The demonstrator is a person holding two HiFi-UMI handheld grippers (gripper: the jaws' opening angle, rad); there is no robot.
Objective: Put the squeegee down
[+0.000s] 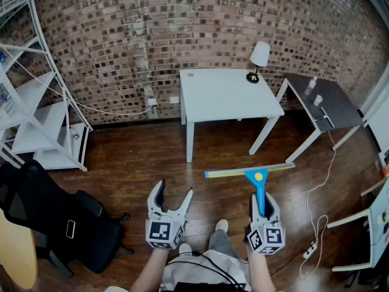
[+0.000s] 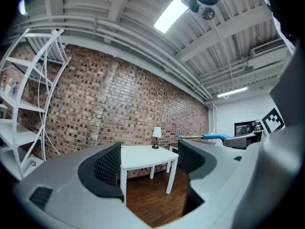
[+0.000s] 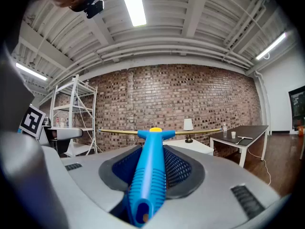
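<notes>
Head view, from the person outward: 2 hands each hold a tool level above the wooden floor (image 1: pixel 134 163). The left tool (image 1: pixel 174 191), at 11 o'clock from the person, has its jaws spread wide with nothing between them; the left gripper view shows only floor and furniture through the gap. The right tool (image 1: pixel 263 201), at 1 o'clock, is clamped tight on the ribbed blue handle of the squeegee (image 1: pixel 259 187). That handle points toward 12 o'clock and ends in a long blade bar lying crosswise from 9 to 3 o'clock, held in the air just ahead of the jaws and clear of the floor. A black chair (image 1: pixel 55 218) stands at 9 o'clock from the left tool, and a power strip (image 1: pixel 312 247) with its cord lies on the floor at 3 o'clock from the right tool. Farther off, at 12 o'clock, is a white desk (image 1: pixel 228 93) with a lamp (image 1: pixel 259 56) on its far right corner. A dark desk (image 1: pixel 322 102) stands at 2 o'clock, a white shelf rack (image 1: pixel 42 114) at 10 o'clock, and a brick wall (image 1: pixel 182 29) stands behind them all.
</notes>
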